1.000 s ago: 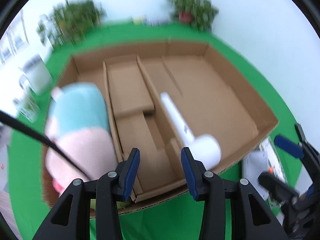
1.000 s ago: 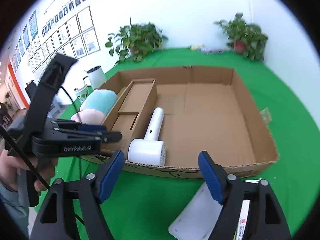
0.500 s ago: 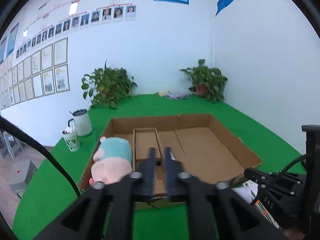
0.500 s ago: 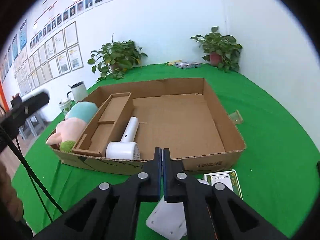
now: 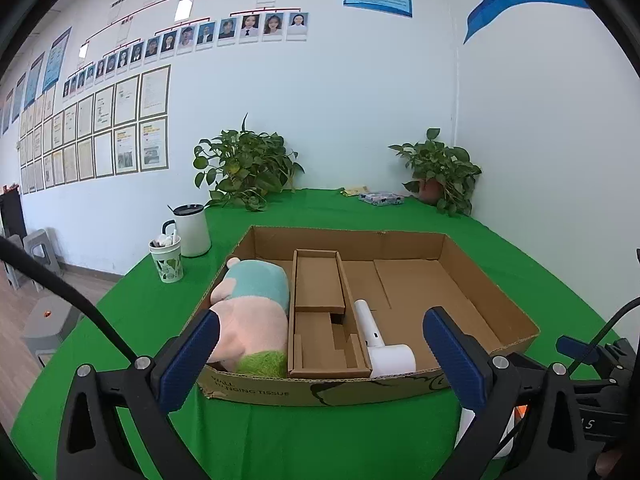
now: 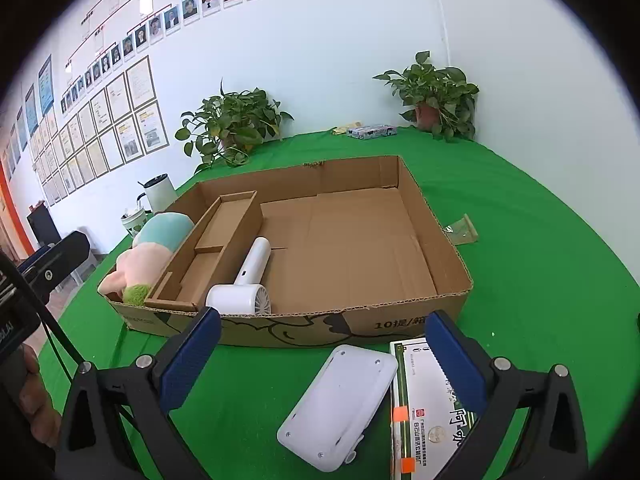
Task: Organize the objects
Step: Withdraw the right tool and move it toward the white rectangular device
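Observation:
A cardboard tray (image 5: 516, 312) (image 6: 452, 264) sits on the green table. It holds a pink and teal plush toy (image 5: 256, 312) (image 6: 152, 244) at its left, a cardboard insert (image 5: 320, 288) (image 6: 224, 228) beside it, and a white hair dryer (image 5: 380, 340) (image 6: 248, 276). A white flat device (image 6: 340, 404) and a green-edged printed box (image 6: 432, 432) lie on the cloth in front of the tray. My left gripper (image 5: 324, 352) is open and empty before the tray's near wall. My right gripper (image 6: 324, 356) is open and empty above the white device.
A white jug (image 5: 192, 228) and a patterned cup (image 5: 166, 258) stand left of the tray. Potted plants (image 5: 244, 168) (image 5: 440, 168) stand at the back wall. A small clear packet (image 6: 464, 232) lies right of the tray. The right gripper's body shows at the left view's edge (image 5: 592, 384).
Both grippers were open one second ago, shut half a second ago, and are open again now. Both have pulled back and up from the tray.

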